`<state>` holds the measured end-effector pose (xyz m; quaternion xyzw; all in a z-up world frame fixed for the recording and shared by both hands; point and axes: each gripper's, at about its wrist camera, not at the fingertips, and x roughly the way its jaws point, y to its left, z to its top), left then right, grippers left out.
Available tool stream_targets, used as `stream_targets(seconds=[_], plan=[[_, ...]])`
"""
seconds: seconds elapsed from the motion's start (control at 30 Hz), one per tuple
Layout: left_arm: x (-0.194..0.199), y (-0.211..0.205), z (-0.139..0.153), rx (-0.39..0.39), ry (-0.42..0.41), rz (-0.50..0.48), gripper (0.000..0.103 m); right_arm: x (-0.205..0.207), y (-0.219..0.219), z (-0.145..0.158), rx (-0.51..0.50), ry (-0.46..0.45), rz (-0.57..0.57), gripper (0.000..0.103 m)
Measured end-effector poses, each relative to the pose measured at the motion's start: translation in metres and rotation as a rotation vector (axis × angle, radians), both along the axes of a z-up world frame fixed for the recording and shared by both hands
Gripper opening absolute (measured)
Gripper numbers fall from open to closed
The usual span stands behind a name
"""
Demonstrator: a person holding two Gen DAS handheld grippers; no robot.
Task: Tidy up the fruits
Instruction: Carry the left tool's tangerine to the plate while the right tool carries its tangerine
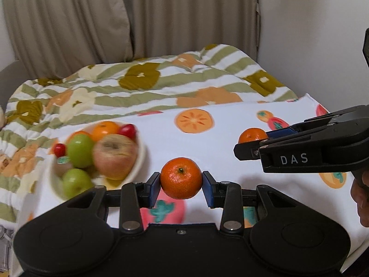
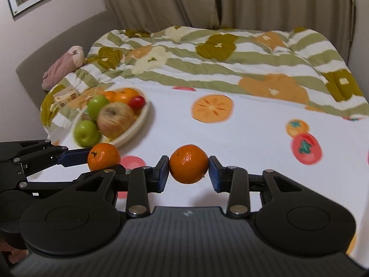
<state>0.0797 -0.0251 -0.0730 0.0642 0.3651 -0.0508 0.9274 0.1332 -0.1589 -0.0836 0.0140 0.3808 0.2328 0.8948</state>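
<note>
Round orange mandarins sit squeezed in my tongs, one (image 1: 181, 177) in my left gripper (image 1: 181, 185) and one (image 2: 189, 164) in my right gripper (image 2: 189, 173), so I should carry them slowly and set them softly into the full cream bowl (image 1: 138, 159) of fruit.

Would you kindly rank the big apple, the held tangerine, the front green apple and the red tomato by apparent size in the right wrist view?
1. Big apple
2. Held tangerine, though it is nearest the camera, so its rank against the apple is unsure
3. Front green apple
4. Red tomato
</note>
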Motion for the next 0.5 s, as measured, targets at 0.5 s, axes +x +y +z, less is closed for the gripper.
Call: stream_targets(seconds=[0.5], plan=[[0.015, 0.114, 0.022, 0.008, -0.021, 0.040, 0.042, 0.007, 0.120, 0.025, 0.002, -0.005, 0.028, 0.052]])
